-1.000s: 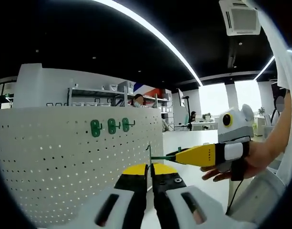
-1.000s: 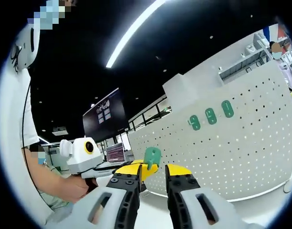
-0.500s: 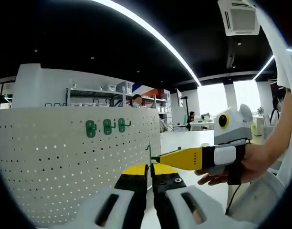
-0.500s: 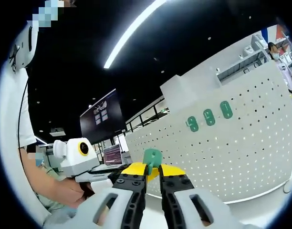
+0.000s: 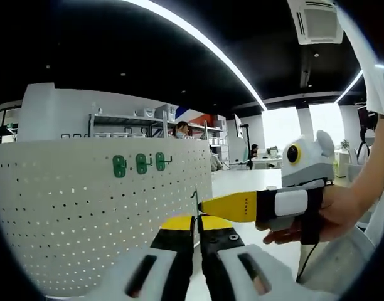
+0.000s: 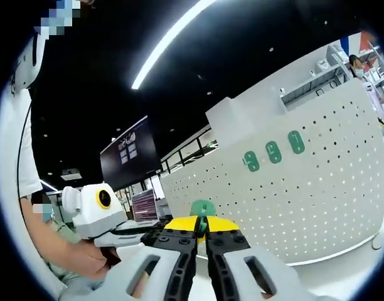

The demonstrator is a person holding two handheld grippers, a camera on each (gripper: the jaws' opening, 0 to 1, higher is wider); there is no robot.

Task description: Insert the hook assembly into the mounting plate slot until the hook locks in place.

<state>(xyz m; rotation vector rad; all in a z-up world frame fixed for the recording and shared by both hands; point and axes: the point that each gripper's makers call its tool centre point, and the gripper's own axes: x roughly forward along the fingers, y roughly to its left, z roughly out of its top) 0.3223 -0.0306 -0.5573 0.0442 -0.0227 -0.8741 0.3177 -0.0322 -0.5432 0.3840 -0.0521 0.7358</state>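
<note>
Both tongs meet on the green hook [image 6: 202,207]: left tongs [image 5: 196,221] clenched on its thin edge, right tongs [image 6: 201,223] clenched beside; white pegboard [image 5: 85,213] ahead carries three green hooks [image 5: 139,164]

1. I see a white pegboard [image 5: 85,207] dotted with small dark holes.
2. Three green hooks [image 5: 139,164] hang on it.
3. My grippers' [image 6: 202,227] tips are yellow, jaws black.
</note>
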